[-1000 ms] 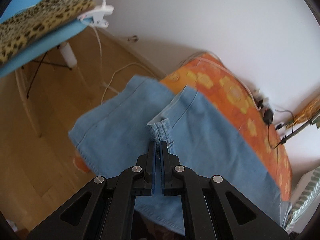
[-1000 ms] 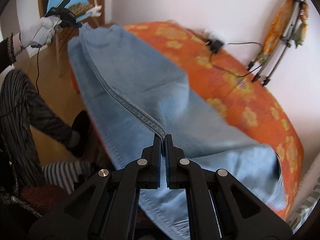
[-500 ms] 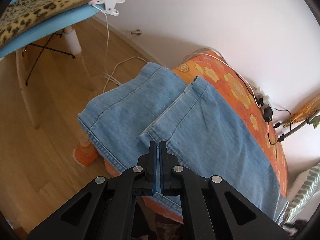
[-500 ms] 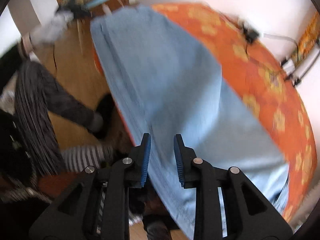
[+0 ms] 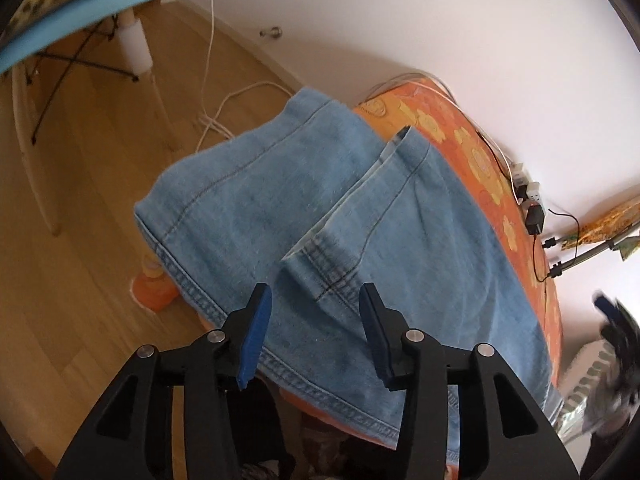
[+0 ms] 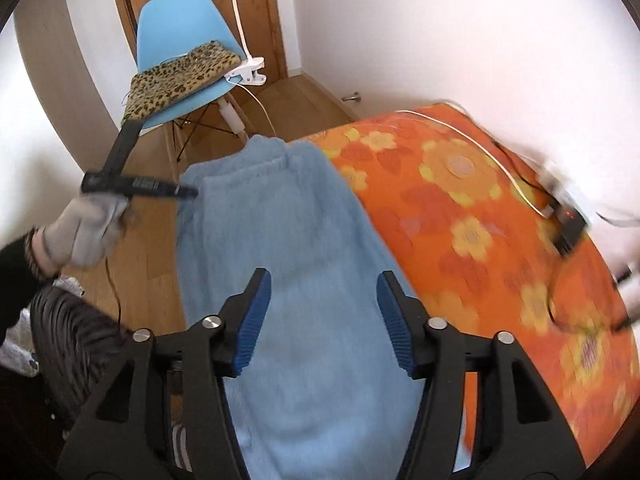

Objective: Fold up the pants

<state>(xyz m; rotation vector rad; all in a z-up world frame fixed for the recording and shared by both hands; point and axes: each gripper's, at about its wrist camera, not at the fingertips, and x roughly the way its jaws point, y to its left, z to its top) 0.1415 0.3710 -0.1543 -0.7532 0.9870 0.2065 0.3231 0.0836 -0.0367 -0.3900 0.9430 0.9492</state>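
Light blue jeans (image 5: pixel 360 216) lie folded over on the orange flowered bed (image 5: pixel 476 152), one leg hem stacked on the other. My left gripper (image 5: pixel 314 296) hovers just over the upper hem corner (image 5: pixel 320 268). Its jaws are opening, and the pads do not press the cloth. In the right wrist view the jeans (image 6: pixel 288 248) look blurred. My right gripper (image 6: pixel 324 280) hangs above them, its jaws opening with nothing between the pads. A gloved hand (image 6: pixel 86 228) holds the left gripper (image 6: pixel 188 191) at the jeans' left edge.
A blue chair (image 6: pixel 176 16) with a leopard cushion (image 6: pixel 180 76) and a clip lamp (image 6: pixel 248 72) stands on the wooden floor beyond the bed. White cables (image 5: pixel 224 108) trail on the floor. A charger (image 6: pixel 570 228) with its cable lies on the bed. The wall is close behind.
Both grippers were shut on the denim and have let go. The lifted leg now lies flat on the bed. The right gripper swung sideways along the jeans, and the left sank a little.
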